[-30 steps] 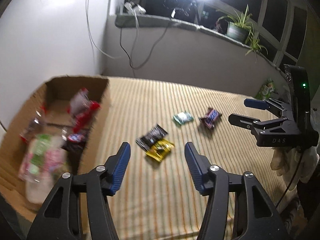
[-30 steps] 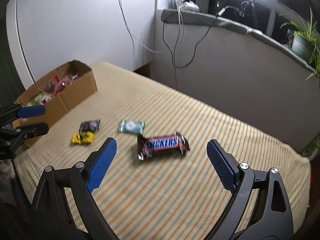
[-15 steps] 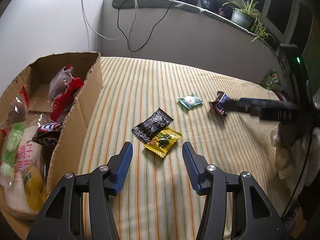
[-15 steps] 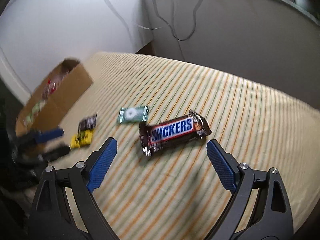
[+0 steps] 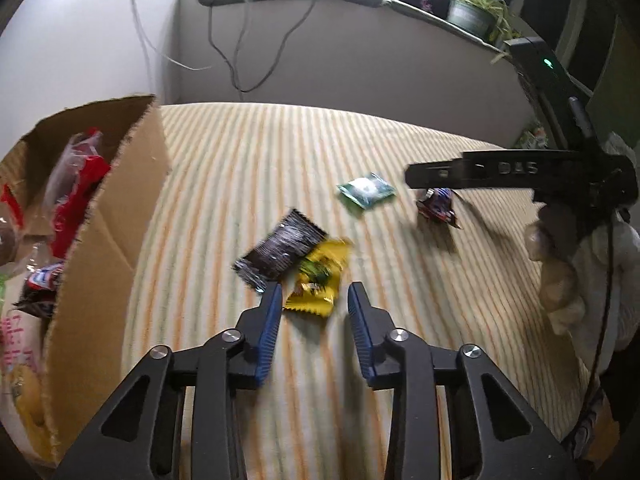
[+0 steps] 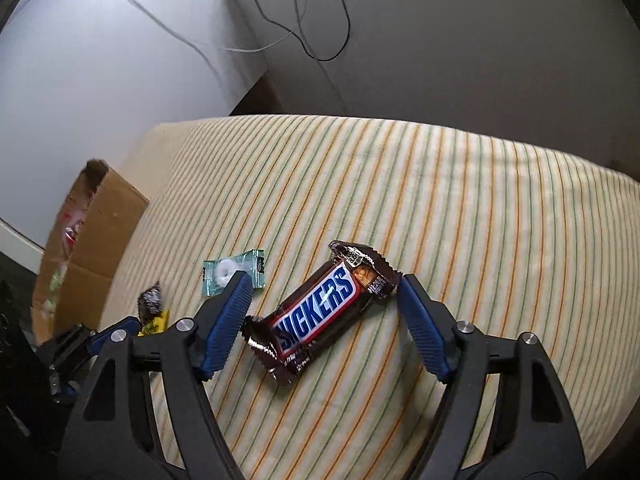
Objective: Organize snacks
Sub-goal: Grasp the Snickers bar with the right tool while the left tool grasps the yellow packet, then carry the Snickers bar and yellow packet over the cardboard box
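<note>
Between right gripper (image 6: 324, 284) closing, untouching jaws: "SNICKERS" bar (image 6: 320, 312); left gripper (image 5: 314, 292) likewise, seemingly.

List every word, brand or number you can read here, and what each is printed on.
"SNICKERS": chocolate bar wrapper between the right gripper's closing jaws.
"DAS": side of the right gripper, left wrist view.
Pink print on a packet in the cardboard box: too blurred.
Yellow, black, green wrappers: unreadable.
</note>
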Motion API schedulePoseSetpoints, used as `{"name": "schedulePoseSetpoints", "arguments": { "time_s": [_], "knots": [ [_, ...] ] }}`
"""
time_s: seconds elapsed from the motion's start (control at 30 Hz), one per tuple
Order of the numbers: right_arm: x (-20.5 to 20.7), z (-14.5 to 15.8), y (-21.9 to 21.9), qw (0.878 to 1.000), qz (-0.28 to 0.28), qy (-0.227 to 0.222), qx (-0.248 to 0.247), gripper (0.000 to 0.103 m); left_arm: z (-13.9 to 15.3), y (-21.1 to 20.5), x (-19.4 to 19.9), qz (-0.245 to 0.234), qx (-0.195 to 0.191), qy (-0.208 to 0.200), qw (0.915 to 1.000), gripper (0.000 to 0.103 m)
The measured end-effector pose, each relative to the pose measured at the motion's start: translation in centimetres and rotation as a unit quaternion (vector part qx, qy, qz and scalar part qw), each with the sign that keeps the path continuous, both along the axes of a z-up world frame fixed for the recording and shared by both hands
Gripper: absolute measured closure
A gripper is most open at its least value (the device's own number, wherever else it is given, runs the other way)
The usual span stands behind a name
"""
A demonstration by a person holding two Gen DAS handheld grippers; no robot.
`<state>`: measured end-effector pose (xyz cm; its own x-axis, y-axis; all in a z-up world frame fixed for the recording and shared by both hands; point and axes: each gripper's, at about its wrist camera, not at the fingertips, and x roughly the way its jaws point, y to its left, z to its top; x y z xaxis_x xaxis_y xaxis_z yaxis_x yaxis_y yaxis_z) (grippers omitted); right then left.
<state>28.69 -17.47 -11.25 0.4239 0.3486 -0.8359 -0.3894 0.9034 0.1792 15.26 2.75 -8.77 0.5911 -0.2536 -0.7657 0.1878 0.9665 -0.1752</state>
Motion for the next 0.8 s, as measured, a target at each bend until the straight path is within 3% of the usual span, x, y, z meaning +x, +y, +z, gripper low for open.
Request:
{"name": "schedulePoseSetpoints", "arguments": {
  "time_s": [0.3, 0.43, 0.6, 0.8],
  "knots": [
    [-1.6, -0.3, 1.5, 0.996, 0.037, -0.026, -0.079, 0.033, 0.4, -1.3, 0.5, -0.001, 0.023, -0.001, 0.9997, 0.072],
    [-2.1, -0.4, 1.6, 0.992, 0.047, -0.037, -0.108, 0.05, -0.2, -3.0, 1.3, -0.012, 0.056, 0.003, 0.9983, 0.072],
    [-2.8, 0.0, 0.5, 0.992, 0.044, -0.042, -0.11, 0.069, -0.4, -3.3, 1.4, -0.011, 0.066, -0.007, 0.9977, 0.08],
    [-3.1, 0.4, -0.9, 0.995, 0.038, -0.039, -0.088, 0.073, 0.0, -3.3, 1.1, -0.013, 0.056, -0.012, 0.9983, 0.08]
  ]
}}
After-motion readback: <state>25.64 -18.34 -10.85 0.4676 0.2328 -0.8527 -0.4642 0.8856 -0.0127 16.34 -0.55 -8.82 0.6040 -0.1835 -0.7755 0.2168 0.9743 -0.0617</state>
